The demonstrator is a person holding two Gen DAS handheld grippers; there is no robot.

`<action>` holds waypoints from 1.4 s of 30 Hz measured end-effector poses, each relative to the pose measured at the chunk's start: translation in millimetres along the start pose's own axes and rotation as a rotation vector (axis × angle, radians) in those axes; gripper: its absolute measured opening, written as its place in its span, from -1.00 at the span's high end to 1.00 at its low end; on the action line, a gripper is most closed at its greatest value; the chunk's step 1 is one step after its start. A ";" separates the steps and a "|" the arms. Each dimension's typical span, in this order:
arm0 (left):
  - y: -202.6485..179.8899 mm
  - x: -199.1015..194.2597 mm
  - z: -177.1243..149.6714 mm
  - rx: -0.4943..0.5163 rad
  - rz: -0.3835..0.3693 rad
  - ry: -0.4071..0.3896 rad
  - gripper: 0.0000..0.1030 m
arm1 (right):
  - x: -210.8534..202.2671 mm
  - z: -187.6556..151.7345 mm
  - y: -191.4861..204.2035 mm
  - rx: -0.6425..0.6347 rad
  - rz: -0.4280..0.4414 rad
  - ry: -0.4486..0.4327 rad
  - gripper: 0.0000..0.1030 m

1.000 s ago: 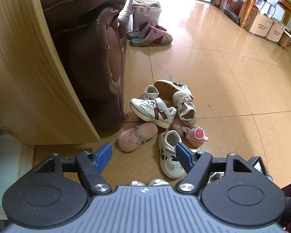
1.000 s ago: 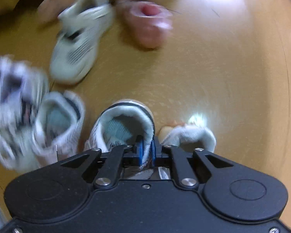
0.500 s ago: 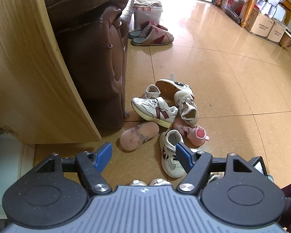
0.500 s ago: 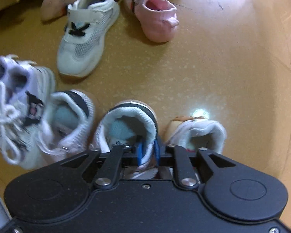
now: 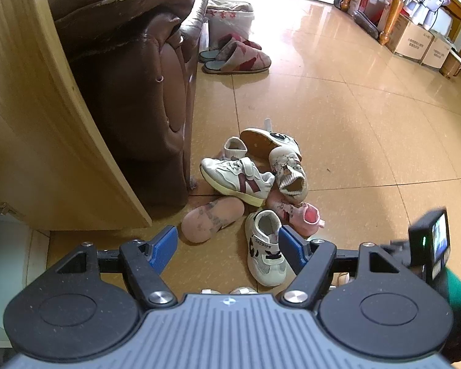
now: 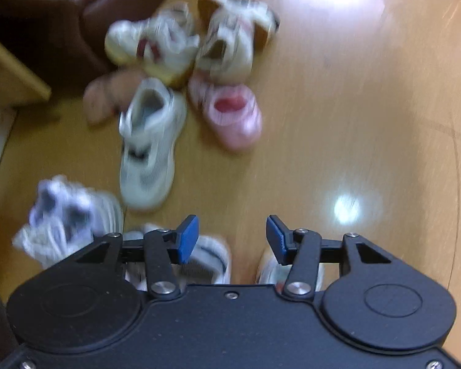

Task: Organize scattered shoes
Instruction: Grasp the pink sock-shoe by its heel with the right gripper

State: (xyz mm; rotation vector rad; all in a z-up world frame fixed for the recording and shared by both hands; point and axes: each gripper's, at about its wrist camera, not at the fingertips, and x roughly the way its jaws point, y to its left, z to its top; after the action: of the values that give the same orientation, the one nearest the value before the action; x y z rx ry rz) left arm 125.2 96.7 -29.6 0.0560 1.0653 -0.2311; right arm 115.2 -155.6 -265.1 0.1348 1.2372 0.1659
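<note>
Tiled floor (image 5: 338,98) | shoe pile (image 5: 255,172) beside sofa (image 5: 144,70) | right gripper (image 6: 232,235) opening, empty

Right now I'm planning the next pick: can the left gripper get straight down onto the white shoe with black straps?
Probably yes. The left gripper is open and empty, and the white strap shoe lies apart from the pile with bare floor around it.

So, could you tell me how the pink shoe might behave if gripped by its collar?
The pink shoe looks soft and knitted, so its collar would probably squash. It seems small, likely light. It touches the patterned shoe, which might shift.
</note>
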 end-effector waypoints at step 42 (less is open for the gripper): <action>-0.2 8.0 12.6 -0.024 -0.037 -0.001 -0.40 | 59.8 61.7 -37.9 -0.468 -0.212 0.101 0.20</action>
State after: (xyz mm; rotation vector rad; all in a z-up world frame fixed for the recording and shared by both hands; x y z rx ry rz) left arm 139.7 93.2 -30.4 0.0142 1.0682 -0.2520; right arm 194.7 -181.6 -307.9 -0.4129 1.2731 0.2753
